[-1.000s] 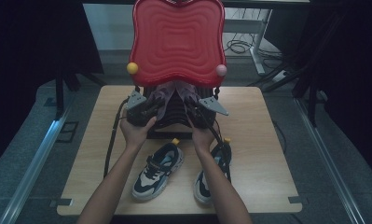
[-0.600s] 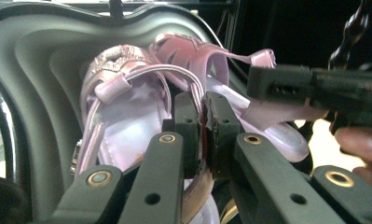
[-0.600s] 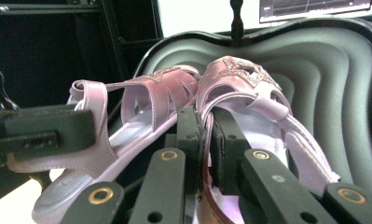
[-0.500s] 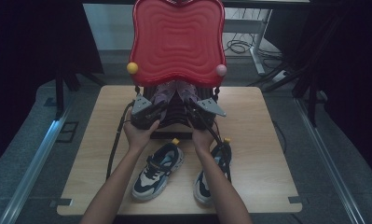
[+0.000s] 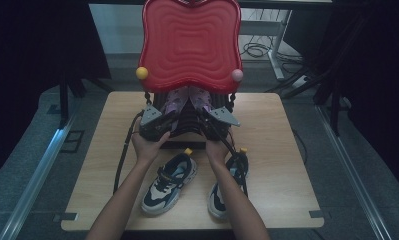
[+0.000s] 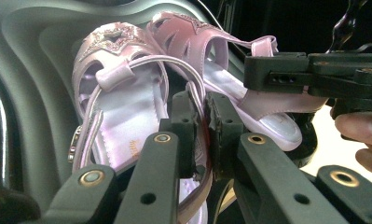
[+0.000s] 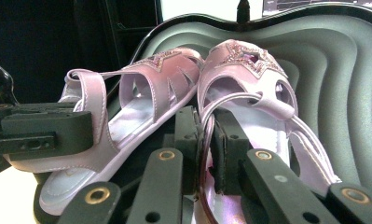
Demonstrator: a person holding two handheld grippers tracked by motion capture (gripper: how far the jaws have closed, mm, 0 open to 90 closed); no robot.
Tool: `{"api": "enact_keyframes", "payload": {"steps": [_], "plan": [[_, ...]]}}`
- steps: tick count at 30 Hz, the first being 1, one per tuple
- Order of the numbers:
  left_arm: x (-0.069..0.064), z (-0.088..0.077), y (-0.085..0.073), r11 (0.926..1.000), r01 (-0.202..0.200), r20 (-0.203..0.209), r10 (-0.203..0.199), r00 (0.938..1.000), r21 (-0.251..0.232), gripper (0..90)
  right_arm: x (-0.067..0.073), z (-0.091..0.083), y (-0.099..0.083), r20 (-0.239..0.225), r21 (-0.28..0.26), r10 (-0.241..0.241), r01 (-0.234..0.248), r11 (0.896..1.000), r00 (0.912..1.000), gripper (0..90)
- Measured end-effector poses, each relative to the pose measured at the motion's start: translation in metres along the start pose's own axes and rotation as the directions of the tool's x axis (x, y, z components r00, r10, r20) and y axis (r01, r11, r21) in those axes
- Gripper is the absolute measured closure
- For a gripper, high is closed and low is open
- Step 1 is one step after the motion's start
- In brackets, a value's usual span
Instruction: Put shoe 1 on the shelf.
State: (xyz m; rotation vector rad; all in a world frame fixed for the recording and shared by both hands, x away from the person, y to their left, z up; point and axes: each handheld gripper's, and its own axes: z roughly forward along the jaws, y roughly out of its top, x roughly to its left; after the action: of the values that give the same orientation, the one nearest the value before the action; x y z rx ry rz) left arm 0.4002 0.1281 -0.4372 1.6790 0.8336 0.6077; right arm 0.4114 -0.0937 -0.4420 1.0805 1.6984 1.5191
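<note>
Two lilac sandals with glittery stars sit side by side on a black ribbed stand (image 5: 186, 131), under an upright red ridged panel (image 5: 189, 45). My left gripper (image 6: 204, 116) is shut on the thin ankle strap of the left sandal (image 6: 113, 93). My right gripper (image 7: 205, 135) is shut on the thin strap of the right sandal (image 7: 249, 88). Both pairs of jaws have just been opening a little, each with its strap still between the pads. From above, the left gripper (image 5: 173, 116) and right gripper (image 5: 201, 116) reach in under the panel to the sandals (image 5: 188, 98).
A pair of dark-and-white sneakers (image 5: 169, 182) (image 5: 226, 190) lies on the wooden table (image 5: 287, 165) between the forearms. A yellow ball (image 5: 142, 73) and a pink ball (image 5: 237, 75) hang at the panel's lower corners. Cables trail off the left side.
</note>
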Motion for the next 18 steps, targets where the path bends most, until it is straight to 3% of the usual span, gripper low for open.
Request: {"api": "enact_keyframes", "payload": {"steps": [12,18], "plan": [[0.0004,-0.0028,-0.0032,0.9983,-0.057,-0.026,0.057,0.9980,0.011,83.2,-0.0003,-0.0014,-0.0005,0.028,0.012,-0.094,0.093,0.996,0.9952,84.2],[0.0021,-0.0031,-0.0055,0.9985,-0.050,-0.020,0.051,0.9985,0.021,83.1,-0.0035,-0.0019,-0.0046,0.034,0.026,-0.100,0.100,0.995,0.9943,84.3]]}}
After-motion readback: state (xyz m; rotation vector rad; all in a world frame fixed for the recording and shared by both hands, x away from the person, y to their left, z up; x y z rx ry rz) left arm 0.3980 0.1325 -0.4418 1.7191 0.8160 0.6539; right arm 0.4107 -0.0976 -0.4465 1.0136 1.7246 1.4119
